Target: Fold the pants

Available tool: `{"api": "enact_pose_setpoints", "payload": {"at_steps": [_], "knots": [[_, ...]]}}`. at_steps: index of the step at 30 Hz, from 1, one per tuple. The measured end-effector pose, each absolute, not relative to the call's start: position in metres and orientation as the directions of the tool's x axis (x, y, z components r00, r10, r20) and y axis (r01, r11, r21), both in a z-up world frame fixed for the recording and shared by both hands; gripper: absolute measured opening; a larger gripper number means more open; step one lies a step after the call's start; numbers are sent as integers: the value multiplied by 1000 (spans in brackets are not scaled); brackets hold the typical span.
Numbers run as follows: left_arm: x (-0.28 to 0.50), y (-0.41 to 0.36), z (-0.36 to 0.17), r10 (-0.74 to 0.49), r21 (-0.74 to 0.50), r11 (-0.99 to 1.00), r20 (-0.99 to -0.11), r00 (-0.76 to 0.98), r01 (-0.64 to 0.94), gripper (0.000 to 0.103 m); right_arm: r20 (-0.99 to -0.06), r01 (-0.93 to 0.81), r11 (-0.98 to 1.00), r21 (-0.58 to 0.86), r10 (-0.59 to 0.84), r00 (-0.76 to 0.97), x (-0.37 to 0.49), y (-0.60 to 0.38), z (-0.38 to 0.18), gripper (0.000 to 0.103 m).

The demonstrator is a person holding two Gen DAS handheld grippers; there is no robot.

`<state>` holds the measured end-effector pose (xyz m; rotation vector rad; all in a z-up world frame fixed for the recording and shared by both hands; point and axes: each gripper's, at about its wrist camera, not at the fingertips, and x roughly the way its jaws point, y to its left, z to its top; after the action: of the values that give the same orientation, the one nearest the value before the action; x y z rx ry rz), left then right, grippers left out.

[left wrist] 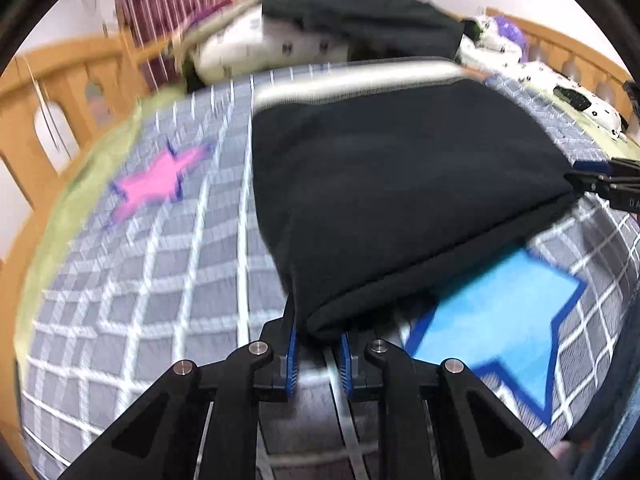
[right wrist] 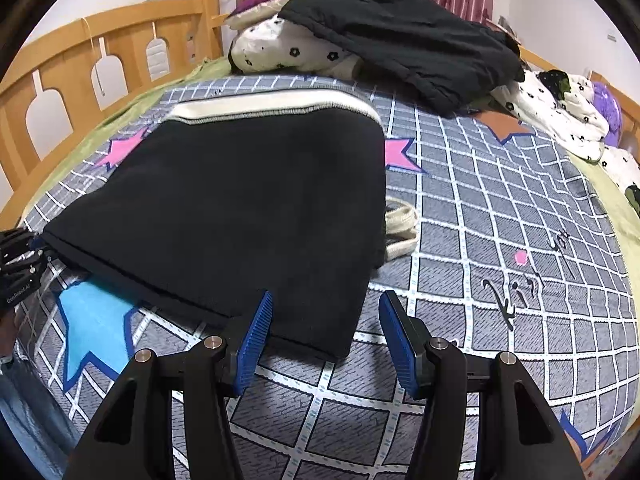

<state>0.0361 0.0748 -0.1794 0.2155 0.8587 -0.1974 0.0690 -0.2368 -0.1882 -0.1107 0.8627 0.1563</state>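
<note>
Black pants (right wrist: 240,200) with a white waistband (right wrist: 272,110) lie folded on the checked bedspread; they also show in the left wrist view (left wrist: 400,184). My left gripper (left wrist: 318,336) is shut on the near corner of the pants' folded edge and lifts it slightly; it shows at the left edge of the right wrist view (right wrist: 28,252). My right gripper (right wrist: 326,320) is open, its blue pads either side of the pants' near right corner, holding nothing. It shows at the right edge of the left wrist view (left wrist: 600,184).
A second black garment (right wrist: 400,36) lies on floral pillows (right wrist: 288,54) at the bed's far end. A wooden headboard (right wrist: 80,60) runs along the left. A beige strap (right wrist: 400,228) pokes out beside the pants. Bedspread (right wrist: 500,220) stretches to the right.
</note>
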Motion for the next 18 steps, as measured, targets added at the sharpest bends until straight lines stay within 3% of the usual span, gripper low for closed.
{"api": "enact_pose_setpoints", "payload": {"at_steps": [4,7,10,14,17,18], "knots": [[32,84,-169,-148,24,964,-775,614,263,18,-773,-177,983,-49,75,630,70,-234,-189,49],[21,98,-155,-191,-53,971,-764,616,234,18,-692,-200,980,-14,135,709,57,-237,-165,50],[18,97,-141,-188,-52,973,-737,649,223,19,-645,-209,978,3,162,747,53,-237,-151,51],[33,77,-120,-187,-8,966,-709,679,257,19,-651,-214,976,-30,143,745,71,-224,-154,51],[46,75,-102,-242,-59,959,-678,694,276,19,-674,-202,979,-29,131,727,90,-220,-163,51],[48,74,-97,-255,-76,958,-664,702,276,24,-689,-196,980,-21,128,714,95,-219,-167,51]]}}
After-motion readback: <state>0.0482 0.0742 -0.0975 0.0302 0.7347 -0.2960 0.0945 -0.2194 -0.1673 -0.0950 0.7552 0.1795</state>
